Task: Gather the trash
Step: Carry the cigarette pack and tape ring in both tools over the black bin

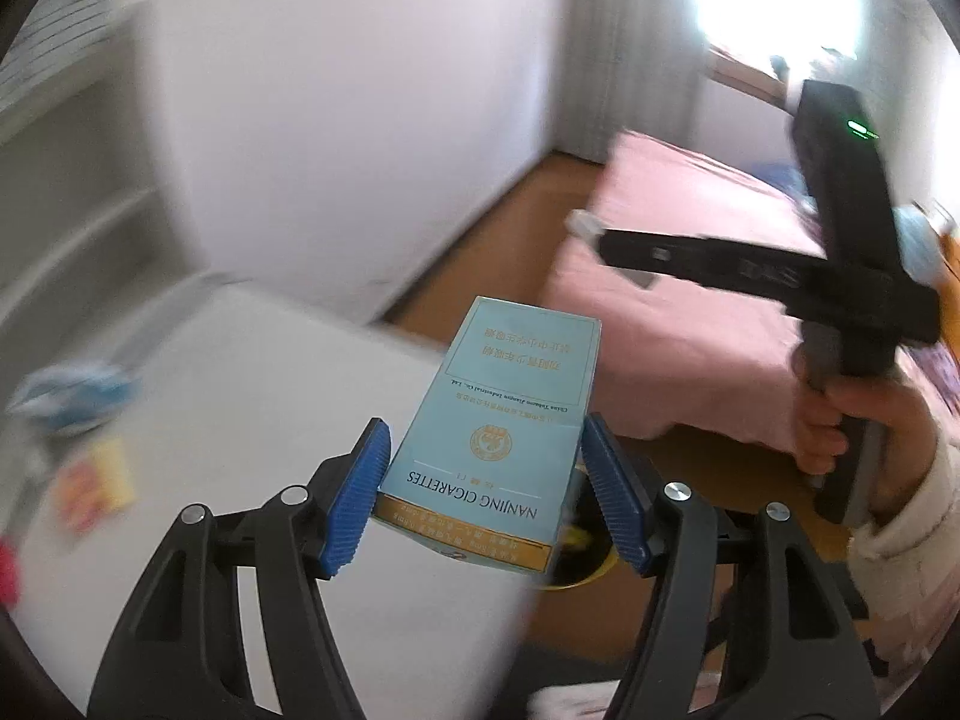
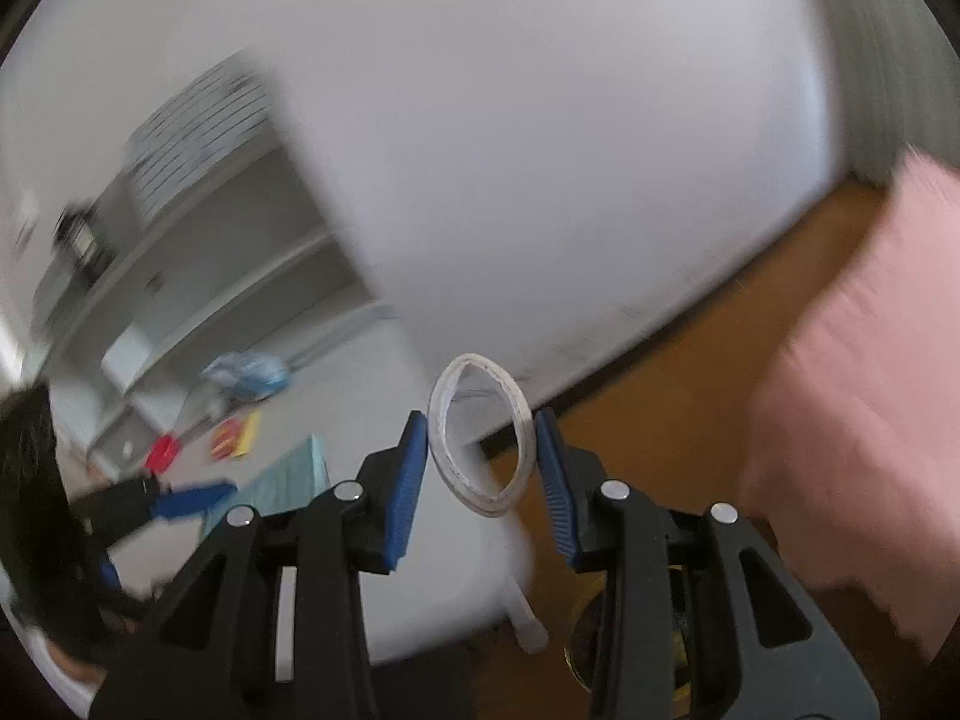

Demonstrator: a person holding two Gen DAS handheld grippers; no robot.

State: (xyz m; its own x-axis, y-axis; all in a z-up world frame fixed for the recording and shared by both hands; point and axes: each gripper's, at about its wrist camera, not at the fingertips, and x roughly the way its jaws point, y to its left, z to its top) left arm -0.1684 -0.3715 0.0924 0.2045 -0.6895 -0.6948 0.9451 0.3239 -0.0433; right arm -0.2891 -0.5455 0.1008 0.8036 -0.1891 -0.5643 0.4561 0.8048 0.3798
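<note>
In the left wrist view, the left gripper (image 1: 483, 480) pinched a light blue cigarette box (image 1: 498, 420) above the white bench (image 1: 252, 396) edge. In the right wrist view, the right gripper (image 2: 480, 468) squeezed a white tape ring (image 2: 480, 432) into an oval; only there a yellow-rimmed bin (image 2: 585, 654) showed below.

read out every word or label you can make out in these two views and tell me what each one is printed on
"NANJING CIGARETTES": on the blue cigarette pack held in the left tool, upside down to the camera.
"China Tobacco Jiangsu Industrial Co., Ltd.": small line on the same pack; only partly legible.
Chinese lines in the pack's framed panel and on its gold band: too small to read.
Red and yellow wrapper on the white table: blurred, unreadable.
White tape ring in the right tool: no text.
</note>
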